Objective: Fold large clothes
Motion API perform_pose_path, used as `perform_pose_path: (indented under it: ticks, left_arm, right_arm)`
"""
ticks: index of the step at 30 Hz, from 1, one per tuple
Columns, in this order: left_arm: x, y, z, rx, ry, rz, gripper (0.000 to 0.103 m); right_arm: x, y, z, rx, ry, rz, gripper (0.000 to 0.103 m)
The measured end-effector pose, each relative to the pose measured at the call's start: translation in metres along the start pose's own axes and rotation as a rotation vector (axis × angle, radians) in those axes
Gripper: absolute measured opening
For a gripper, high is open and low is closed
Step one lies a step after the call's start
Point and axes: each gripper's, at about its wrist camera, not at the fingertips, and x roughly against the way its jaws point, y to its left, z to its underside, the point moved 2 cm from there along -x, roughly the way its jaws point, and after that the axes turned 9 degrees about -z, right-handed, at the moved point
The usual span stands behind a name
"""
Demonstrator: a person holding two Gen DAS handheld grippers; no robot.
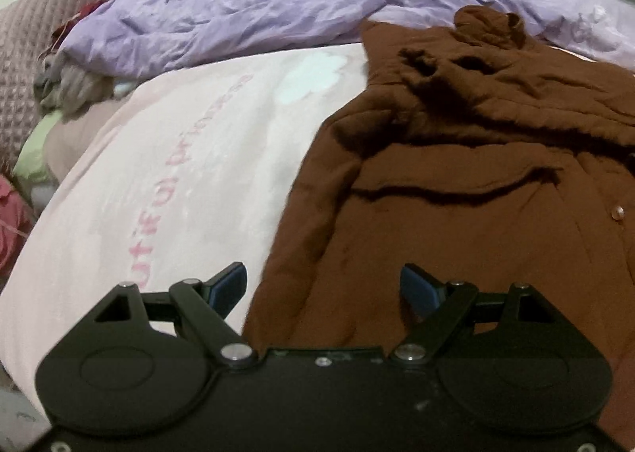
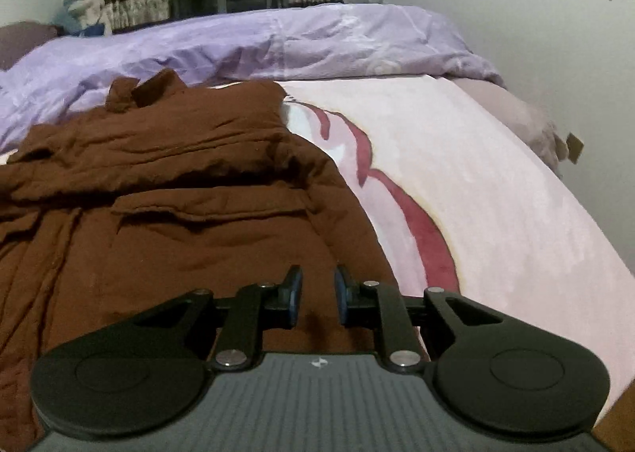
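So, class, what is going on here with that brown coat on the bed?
A person with a gripper in each hand is folding a brown coat spread on a pink blanket. The left gripper hangs wide open over the coat's near left edge. The right gripper is over the near right edge, jaws narrowly apart, holding nothing. A purple duvet lies behind.

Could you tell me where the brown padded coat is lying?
The brown padded coat lies spread on the pale pink blanket, its collar toward the crumpled lilac duvet.

Matt brown quilted cloth coat [image 1: 456,182] on a soft fleecy pink blanket [image 1: 158,174] (purple duvet [image 1: 258,15] crinkled).
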Motion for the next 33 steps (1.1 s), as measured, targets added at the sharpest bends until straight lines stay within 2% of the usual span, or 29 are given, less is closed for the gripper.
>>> perform_pose_path:
  ticks: [4, 6, 7, 8, 12, 15, 19, 22, 25, 27, 33]
  left_arm:
    - [-0.01, -0.014, -0.004, -0.017, 0.028, -0.001, 0.086]
    - [-0.024, -0.022, -0.002, -0.035, 0.06, -0.017, 0.092]
    - [-0.028, -0.02, -0.001, -0.012, 0.047, -0.02, 0.099]
    - [-0.029, -0.017, -0.001, 0.006, 0.055, -0.015, 0.099]
    - [-0.026, -0.008, -0.007, 0.031, 0.084, 0.001, 0.097]
    - [-0.017, -0.007, -0.014, 0.028, 0.052, -0.01, 0.097]
    - [0.003, -0.019, -0.021, 0.039, 0.009, 0.034, 0.097]
    - [0.004, -0.046, -0.025, -0.027, -0.015, 0.065, 0.097]
    - [-0.014, -0.066, -0.017, -0.089, 0.02, 0.046, 0.099]
    - [-0.017, -0.065, -0.013, -0.06, -0.011, 0.046, 0.099]
    - [-0.008, -0.057, -0.017, -0.022, 0.034, 0.063, 0.097]
  right_arm:
    - [-0.032, -0.007, 0.0, -0.029, 0.064, 0.011, 0.023]
    - [-0.046, -0.014, 0.007, -0.052, 0.099, 0.002, 0.023]
    - [-0.042, -0.015, 0.009, -0.056, 0.077, -0.004, 0.023]
    - [-0.04, -0.016, 0.01, -0.062, 0.078, -0.008, 0.023]
    - [-0.037, -0.017, 0.009, -0.076, 0.042, -0.013, 0.023]
    - [-0.03, -0.021, 0.008, -0.103, -0.015, -0.007, 0.024]
    - [-0.027, -0.019, 0.004, -0.147, -0.056, -0.055, 0.026]
    - [-0.032, -0.006, 0.002, -0.149, -0.041, -0.091, 0.026]
    - [-0.056, 0.005, 0.004, -0.133, 0.056, -0.067, 0.025]
    - [-0.057, 0.011, 0.003, -0.1, 0.04, -0.036, 0.025]
    - [-0.049, 0.01, 0.005, -0.146, 0.013, -0.06, 0.027]
